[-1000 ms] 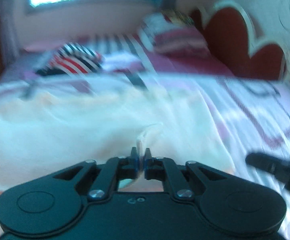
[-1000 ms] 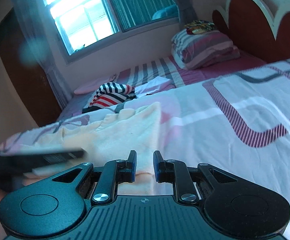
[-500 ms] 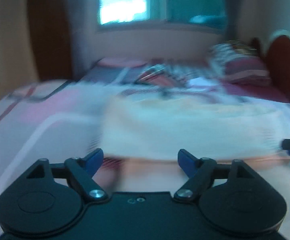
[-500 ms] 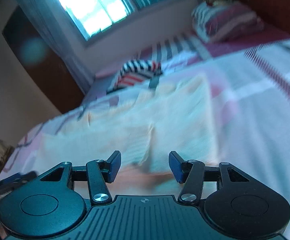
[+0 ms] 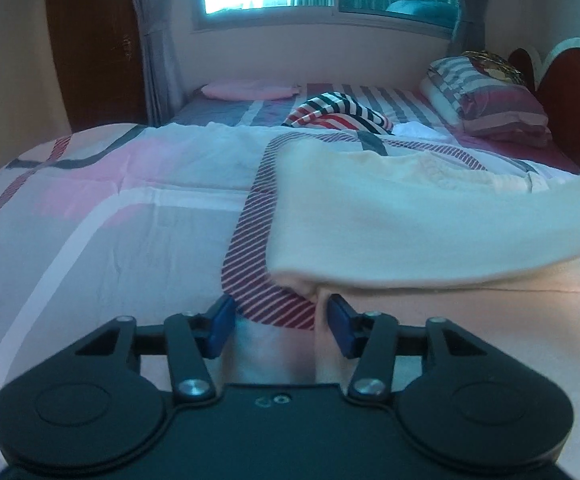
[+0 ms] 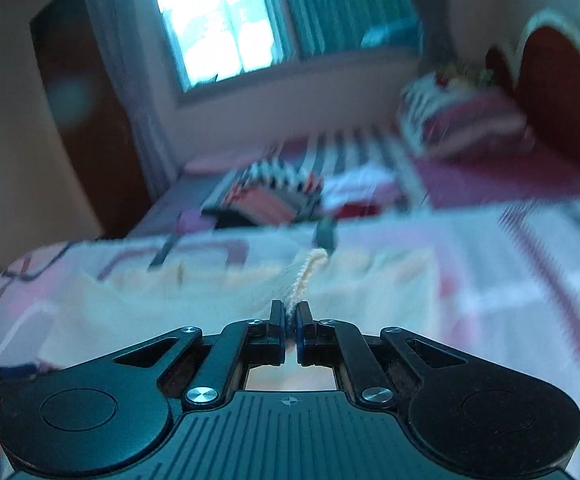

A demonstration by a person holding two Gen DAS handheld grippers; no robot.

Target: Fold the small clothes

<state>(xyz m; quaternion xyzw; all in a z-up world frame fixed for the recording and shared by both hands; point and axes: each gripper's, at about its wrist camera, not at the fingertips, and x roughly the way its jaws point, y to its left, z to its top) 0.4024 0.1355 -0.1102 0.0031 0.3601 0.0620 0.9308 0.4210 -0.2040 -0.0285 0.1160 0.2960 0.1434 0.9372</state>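
Note:
A cream garment (image 5: 390, 216) lies on the patterned bed cover (image 5: 110, 220), its top layer folded over and lifted towards the right. My left gripper (image 5: 280, 308) sits low at the garment's near left corner. Its jaws are closing, with the edge of that corner just inside the right fingertip (image 5: 338, 312), and the pads do not press on it. In the blurred right wrist view my right gripper (image 6: 289, 312) is shut on the garment's ribbed edge (image 6: 308, 272), which rises out of the pinch. The rest of the garment (image 6: 210, 300) spreads out beyond it.
A striped garment (image 5: 338, 114) and a white cloth lie further back on the bed. A pink folded cloth (image 5: 246, 90) sits by the wall under the window. Stacked pillows (image 5: 490, 100) lean at the red headboard (image 5: 570, 100). A wooden door (image 5: 94, 40) stands at the left.
My left gripper let go of the cream fabric, opened wide, swung left to the garment's corner and has narrowed. My right gripper opened, then shut on the ribbed edge.

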